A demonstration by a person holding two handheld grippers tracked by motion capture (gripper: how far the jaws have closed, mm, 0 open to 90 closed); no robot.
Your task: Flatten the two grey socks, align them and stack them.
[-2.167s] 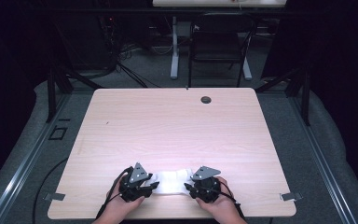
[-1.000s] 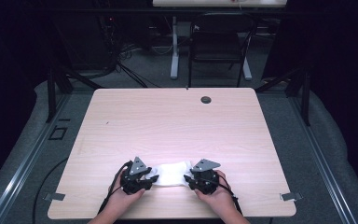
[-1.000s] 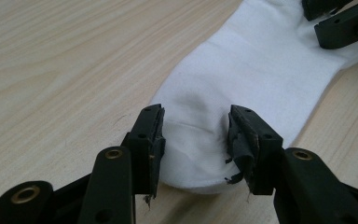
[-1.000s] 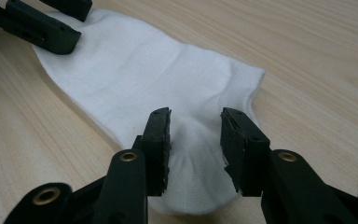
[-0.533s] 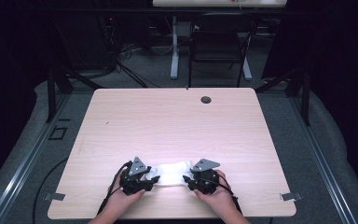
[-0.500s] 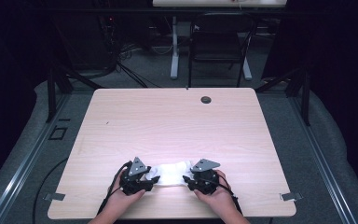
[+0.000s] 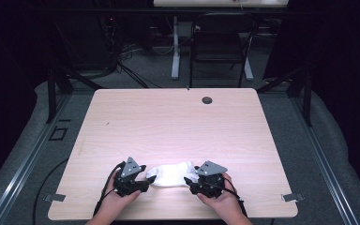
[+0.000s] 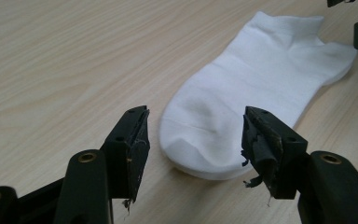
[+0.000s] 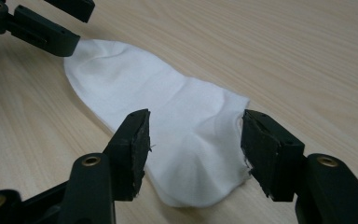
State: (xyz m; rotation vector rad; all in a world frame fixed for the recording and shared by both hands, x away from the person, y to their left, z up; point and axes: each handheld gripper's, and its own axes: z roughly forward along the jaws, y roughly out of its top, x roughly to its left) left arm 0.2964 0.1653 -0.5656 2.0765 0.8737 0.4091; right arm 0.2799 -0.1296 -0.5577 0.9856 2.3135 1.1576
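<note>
High view: a white sock (image 7: pixel 171 174) lies flat on the wooden table (image 7: pixel 178 126), close to the table's near edge where the person sits. The left gripper (image 7: pixel 146 180) is at the sock's left end. The right gripper (image 7: pixel 188 182) is at the sock's right end. A hand (image 7: pixel 117 201) holds the left gripper and another hand (image 7: pixel 222 204) holds the right one. A small dark round hole (image 7: pixel 207 100) sits far from the sock, near the table's far edge.

In the left gripper view, the sock (image 8: pixel 256 88) has its rounded toe end between the two black jaws. The jaws stand wide apart and have just been opening. The pads do not press on the sock, and it rests loose on the table (image 8: pixel 65 60). Past the sock's far end, a bit of the right gripper shows at the top corner.

In the right gripper view, the sock's (image 9: pixel 168 116) other end lies between this gripper's two black jaws. These jaws are also wide apart and have just been opening. The right pad (image 9: pixel 263 149) is just beside the sock's edge, and I cannot tell if it touches. The sock lies slack with soft wrinkles. The left gripper's black fingers (image 9: pixel 42 30) sit at the sock's far end.
</note>
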